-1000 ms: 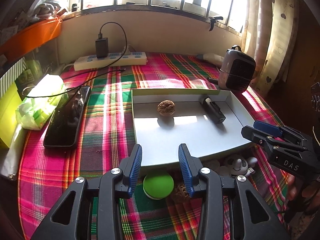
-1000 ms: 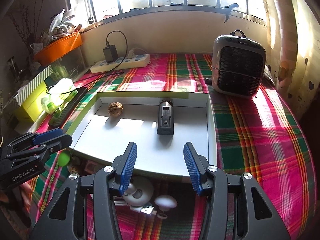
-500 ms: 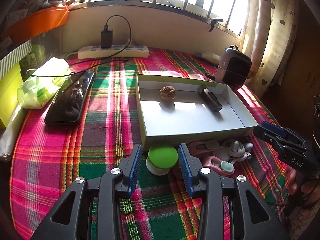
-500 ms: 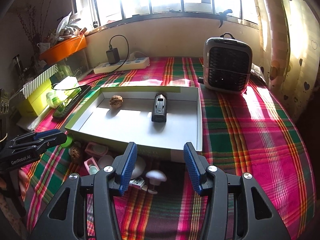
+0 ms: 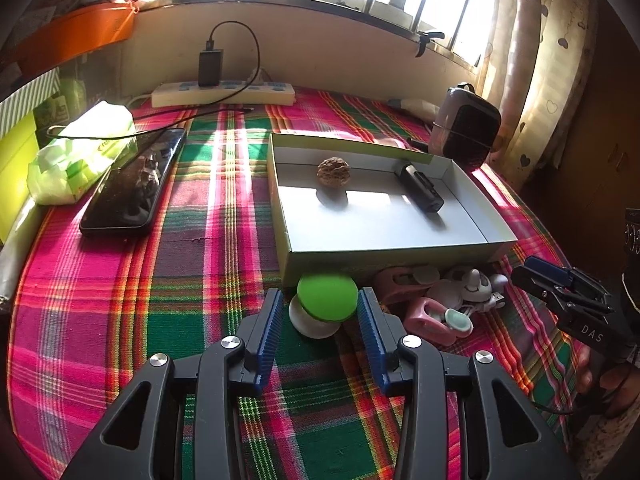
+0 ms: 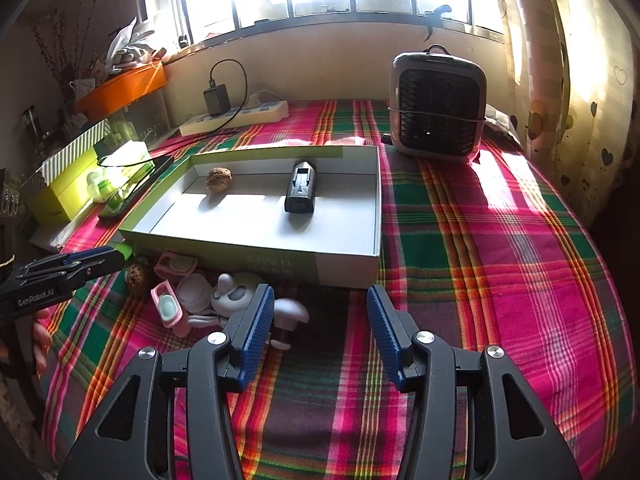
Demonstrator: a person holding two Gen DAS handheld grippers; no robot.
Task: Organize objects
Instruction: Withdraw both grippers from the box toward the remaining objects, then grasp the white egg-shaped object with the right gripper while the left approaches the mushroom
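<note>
Clutter (image 5: pixel 436 300) lies on the plaid cloth (image 5: pixel 120 300) against the near wall of our shallow box (image 5: pixel 384 258): a green-capped toy (image 5: pixel 327 297), pink bits, a white figure. Our left gripper (image 5: pixel 318 320) stands open around the green cap, pads not pressing it. Our right gripper (image 6: pixel 320 320) hangs open over bare cloth beside a white mushroom toy (image 6: pixel 291 312). Inside the box lie a walnut (image 5: pixel 334 173) and a black gadget (image 5: pixel 420 193), well apart.
</note>
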